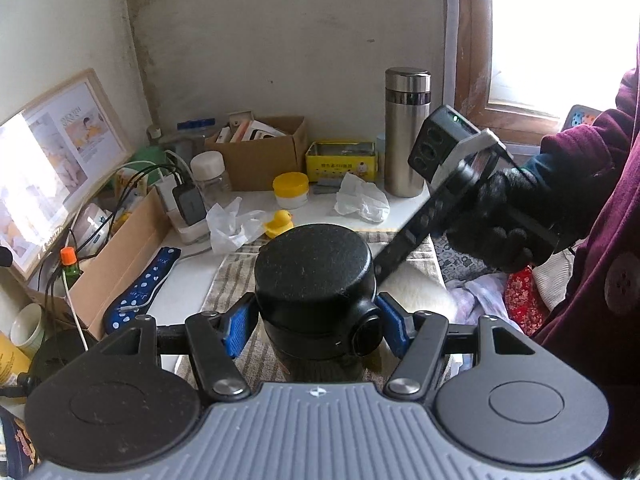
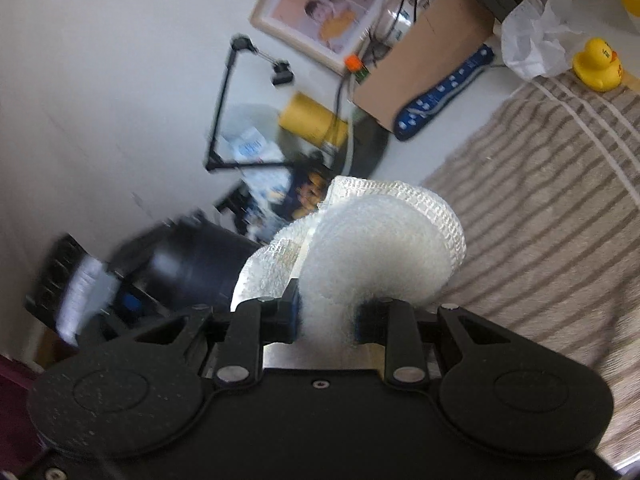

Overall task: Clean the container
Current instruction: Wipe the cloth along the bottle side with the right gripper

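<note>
Home room, cluttered white table by a window.

Household odds and ends crowd the white table (image 1: 188, 280): framed baby photo (image 1: 52, 168) leaning on the wall, rubber duck (image 1: 279, 223), steel thermos (image 1: 407, 132), yellow tin (image 1: 341, 160), cardboard box (image 1: 260, 152) of small packets, yellow-lidded jar (image 1: 291, 190), chargers and cables (image 1: 176, 188), crumpled plastic bags (image 1: 362, 200). A striped towel (image 2: 540, 200) is spread over the table. The plaster wall (image 1: 280, 32) is stained and the window frame (image 1: 476, 40) is wooden. Patterned fabrics (image 1: 480, 280) are piled at the right. A person in a maroon coat (image 1: 600, 200) wears a black knit glove (image 1: 496, 220).
</note>
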Demonstrator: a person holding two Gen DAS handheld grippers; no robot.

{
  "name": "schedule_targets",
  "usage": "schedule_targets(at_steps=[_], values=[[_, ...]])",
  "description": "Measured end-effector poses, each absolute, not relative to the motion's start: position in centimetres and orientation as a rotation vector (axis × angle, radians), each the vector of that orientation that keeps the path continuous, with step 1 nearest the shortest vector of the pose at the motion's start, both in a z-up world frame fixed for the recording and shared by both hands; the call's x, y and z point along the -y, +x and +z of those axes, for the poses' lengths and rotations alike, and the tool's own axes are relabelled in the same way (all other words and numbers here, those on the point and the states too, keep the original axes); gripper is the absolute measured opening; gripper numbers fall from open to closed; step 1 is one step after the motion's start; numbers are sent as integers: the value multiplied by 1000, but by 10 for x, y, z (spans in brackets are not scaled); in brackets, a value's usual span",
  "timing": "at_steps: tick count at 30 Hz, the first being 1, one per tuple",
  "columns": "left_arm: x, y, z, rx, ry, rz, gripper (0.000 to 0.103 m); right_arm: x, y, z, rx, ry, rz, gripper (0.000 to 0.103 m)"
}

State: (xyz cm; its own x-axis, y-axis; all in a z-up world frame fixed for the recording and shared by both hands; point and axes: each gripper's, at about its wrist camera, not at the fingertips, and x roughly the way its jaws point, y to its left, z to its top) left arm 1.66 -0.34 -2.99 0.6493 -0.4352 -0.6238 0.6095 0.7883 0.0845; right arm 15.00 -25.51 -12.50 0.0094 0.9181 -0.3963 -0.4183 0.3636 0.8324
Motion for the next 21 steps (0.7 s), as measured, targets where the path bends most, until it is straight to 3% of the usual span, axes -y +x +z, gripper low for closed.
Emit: schedule_targets(at_steps=[10,17,21], values=[[4,17,-29,-625,299,-597,63,241,144,-143,-1150,313,1093,24],[5,20,-30,-622,320,-617,63,221,120,-142,-1070,13,1093,24],[10,25,-29,-616,399,-656,64,224,119,-144,-1066,23,1070,24]])
